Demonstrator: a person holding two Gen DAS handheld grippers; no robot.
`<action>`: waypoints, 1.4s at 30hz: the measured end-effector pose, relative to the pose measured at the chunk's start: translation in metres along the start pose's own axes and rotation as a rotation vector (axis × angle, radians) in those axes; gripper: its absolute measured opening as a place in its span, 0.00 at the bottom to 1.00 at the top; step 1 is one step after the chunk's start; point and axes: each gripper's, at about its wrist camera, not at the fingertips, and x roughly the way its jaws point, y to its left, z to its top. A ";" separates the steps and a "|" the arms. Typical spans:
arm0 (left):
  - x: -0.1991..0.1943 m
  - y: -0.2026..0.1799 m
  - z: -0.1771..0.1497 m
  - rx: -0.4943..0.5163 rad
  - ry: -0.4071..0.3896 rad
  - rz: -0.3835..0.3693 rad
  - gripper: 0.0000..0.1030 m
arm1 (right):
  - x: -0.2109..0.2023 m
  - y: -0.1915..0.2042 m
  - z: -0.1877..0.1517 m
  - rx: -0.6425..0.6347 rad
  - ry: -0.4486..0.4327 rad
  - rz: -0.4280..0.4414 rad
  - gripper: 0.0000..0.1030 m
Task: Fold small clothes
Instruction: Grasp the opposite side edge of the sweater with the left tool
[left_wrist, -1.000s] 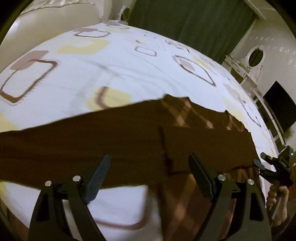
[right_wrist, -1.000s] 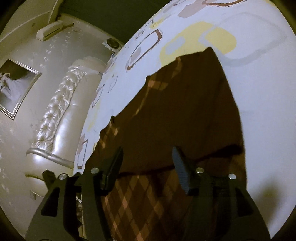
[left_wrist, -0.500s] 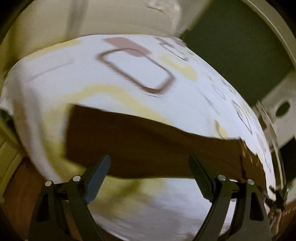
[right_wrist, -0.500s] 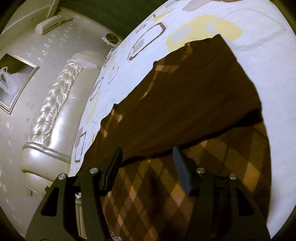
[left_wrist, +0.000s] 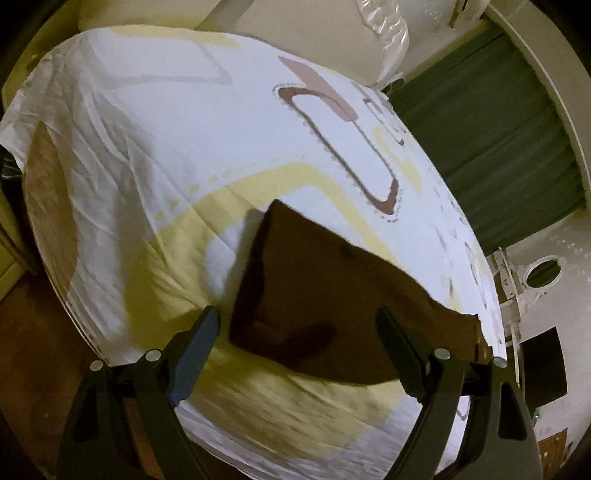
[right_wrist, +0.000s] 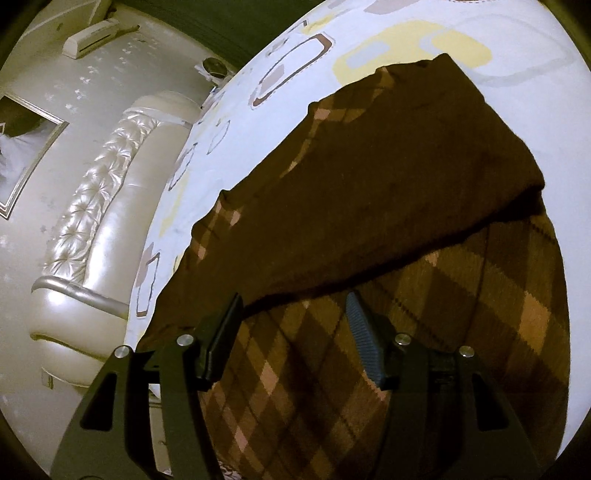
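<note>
Brown garment (right_wrist: 369, 192) is spread on the patterned bed sheet (left_wrist: 184, 129), one plain layer folded over its argyle part (right_wrist: 461, 314). Left tongs (left_wrist: 299, 336) and right tongs (right_wrist: 295, 336) are held spread above it, nothing pinched.

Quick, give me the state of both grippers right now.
Left gripper: open, holding nothing, above the brown garment on the bed.
Right gripper: open, holding nothing, over the garment's argyle part.

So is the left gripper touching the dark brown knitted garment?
Cannot tell: in the left wrist view the left gripper is open around the garment, contact unclear.
</note>
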 end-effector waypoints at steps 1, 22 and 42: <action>0.001 0.003 0.001 -0.006 -0.003 0.001 0.82 | 0.000 0.000 -0.001 0.002 -0.001 -0.002 0.57; -0.028 -0.013 -0.003 0.009 0.050 -0.101 0.09 | -0.001 0.007 -0.009 0.024 -0.009 0.014 0.58; -0.042 -0.307 -0.016 0.269 0.082 -0.248 0.08 | -0.033 -0.003 -0.012 0.026 -0.008 0.097 0.58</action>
